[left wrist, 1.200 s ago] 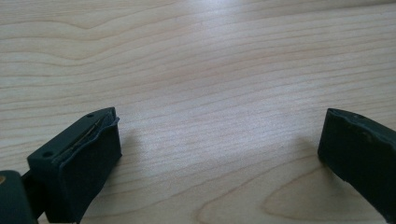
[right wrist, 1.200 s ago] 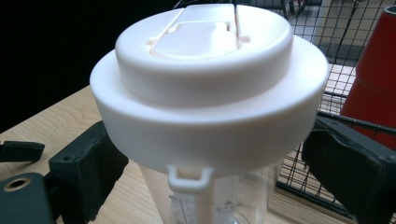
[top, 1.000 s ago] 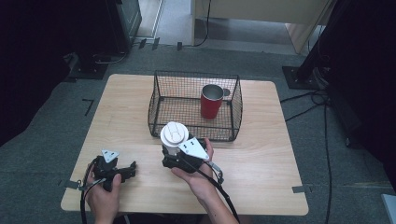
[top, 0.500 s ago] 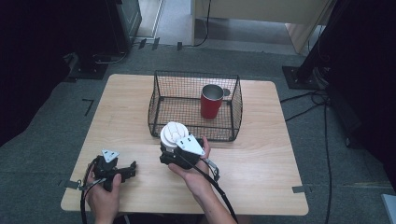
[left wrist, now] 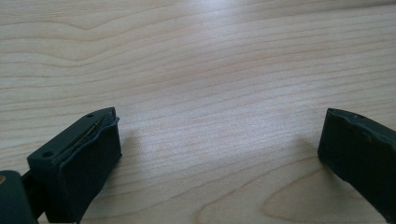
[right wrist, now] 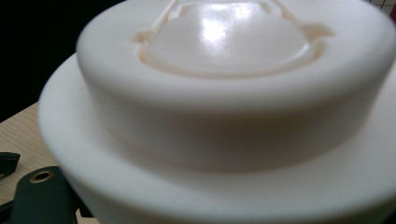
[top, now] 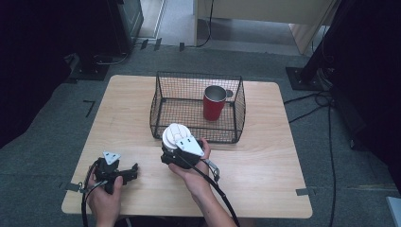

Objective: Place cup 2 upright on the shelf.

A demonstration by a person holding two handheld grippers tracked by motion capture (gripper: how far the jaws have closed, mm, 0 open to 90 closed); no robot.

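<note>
Wooden table, seen from above, bearing a black wire basket at its far middle. Inside the basket, toward its right side, stands an upright red cup with a metal rim. Just in front of the basket's near wall sits the white lidded cup, on the table and outside the basket. The right gripper is at this cup; its jaws have just been closing, and in the right gripper view the white lid sits hard up against the camera, so the jaws appear clamped on the cup below the lid. The left gripper rests near the table's near-left corner, well apart from both cups, jaws spread wide over bare wood.

Progress, as judged: one cup is already in the basket; the white one is gripped but not yet lifted. The near basket wall stands directly between cup and interior, so it must be cleared, and the red cup avoided on setting down.
</note>
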